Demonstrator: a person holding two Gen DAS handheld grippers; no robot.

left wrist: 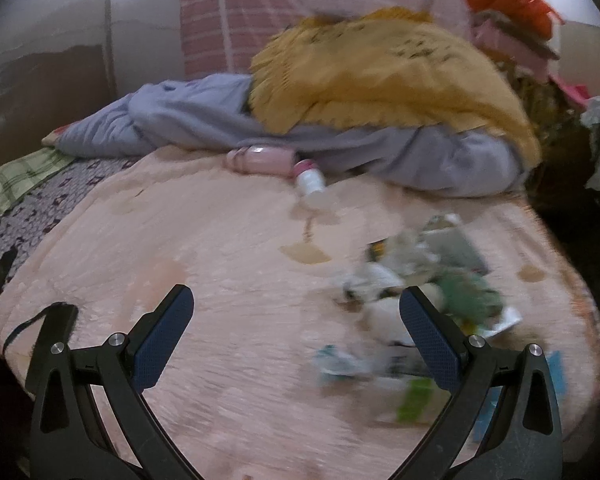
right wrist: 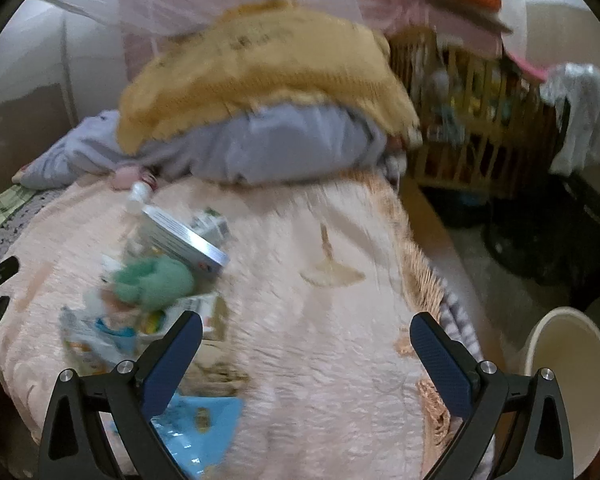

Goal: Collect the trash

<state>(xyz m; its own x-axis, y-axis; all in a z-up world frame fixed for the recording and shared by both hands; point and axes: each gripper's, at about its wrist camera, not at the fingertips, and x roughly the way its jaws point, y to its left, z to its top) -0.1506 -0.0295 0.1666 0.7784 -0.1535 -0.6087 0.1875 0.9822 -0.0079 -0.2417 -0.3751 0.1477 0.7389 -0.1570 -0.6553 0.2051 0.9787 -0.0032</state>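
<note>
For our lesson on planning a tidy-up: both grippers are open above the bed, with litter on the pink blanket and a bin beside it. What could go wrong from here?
1. The green soft toy lies among the wrappers, so it might get binned by mistake.
2. The bin stands off the bed edge; light wrappers could drop on the floor in transit.
3. The fingers of the left gripper could pinch the pink blanket instead of flat litter.
</note>
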